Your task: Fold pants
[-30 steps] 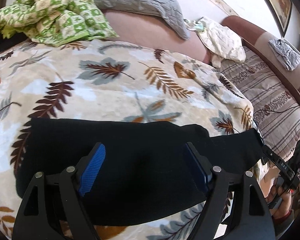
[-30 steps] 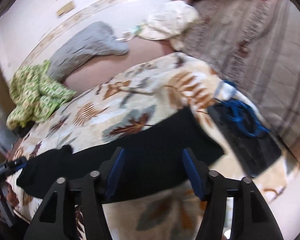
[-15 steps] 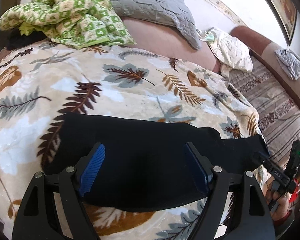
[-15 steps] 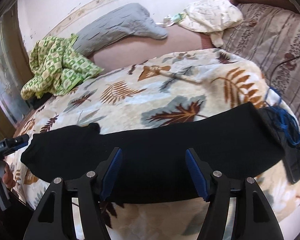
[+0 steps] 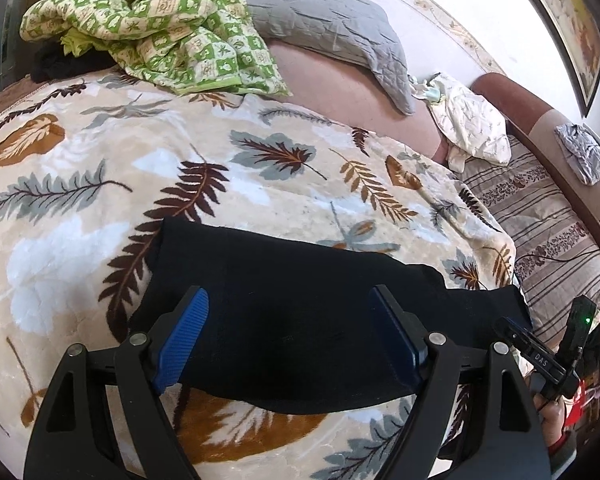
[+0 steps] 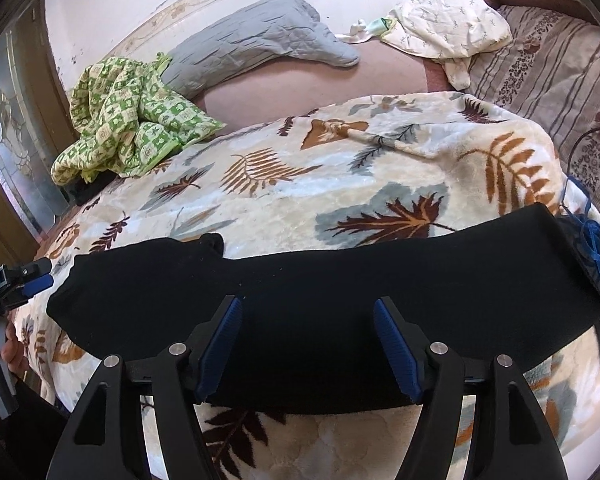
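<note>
My left gripper is hovering with its blue-padded fingers spread wide apart, gripping nothing. The black pants are lying as a long folded strip across the leaf-print blanket, directly beyond my fingertips. My right gripper is showing at the strip's right end; whether it is clamping cannot be determined. A green checked quilt and a grey pillow are lying at the far side.
</note>
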`<state>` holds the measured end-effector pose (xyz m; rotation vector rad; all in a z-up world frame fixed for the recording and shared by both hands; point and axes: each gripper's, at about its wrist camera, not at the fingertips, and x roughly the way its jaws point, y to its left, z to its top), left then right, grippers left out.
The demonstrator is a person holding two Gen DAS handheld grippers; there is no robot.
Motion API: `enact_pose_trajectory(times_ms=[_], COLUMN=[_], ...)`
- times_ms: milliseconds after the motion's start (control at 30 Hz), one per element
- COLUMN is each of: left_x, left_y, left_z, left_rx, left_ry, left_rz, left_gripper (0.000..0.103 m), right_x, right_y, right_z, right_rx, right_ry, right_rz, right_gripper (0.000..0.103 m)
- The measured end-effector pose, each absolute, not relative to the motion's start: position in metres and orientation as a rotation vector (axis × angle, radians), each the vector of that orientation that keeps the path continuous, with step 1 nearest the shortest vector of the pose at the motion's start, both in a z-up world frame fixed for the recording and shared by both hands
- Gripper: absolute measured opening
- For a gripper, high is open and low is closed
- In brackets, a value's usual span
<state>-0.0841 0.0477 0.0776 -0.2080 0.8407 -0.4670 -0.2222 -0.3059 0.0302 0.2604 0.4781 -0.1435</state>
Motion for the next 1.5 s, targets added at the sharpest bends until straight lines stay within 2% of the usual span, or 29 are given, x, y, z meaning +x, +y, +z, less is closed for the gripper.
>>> enact_pose_trajectory(times_ms=[1500], left_x=[-0.090], left_y=[0.054], left_z=[0.085], left_rx=[-0.248], left_ry=[0.819], left_rz=[-0.485], left_gripper=[0.083], right_x=[-0.213], right_y=[-0.297], right_z=[0.028], right_rx=[0.238], right_ry=[0.499], right_rz=[-0.109], right_gripper=[0.074])
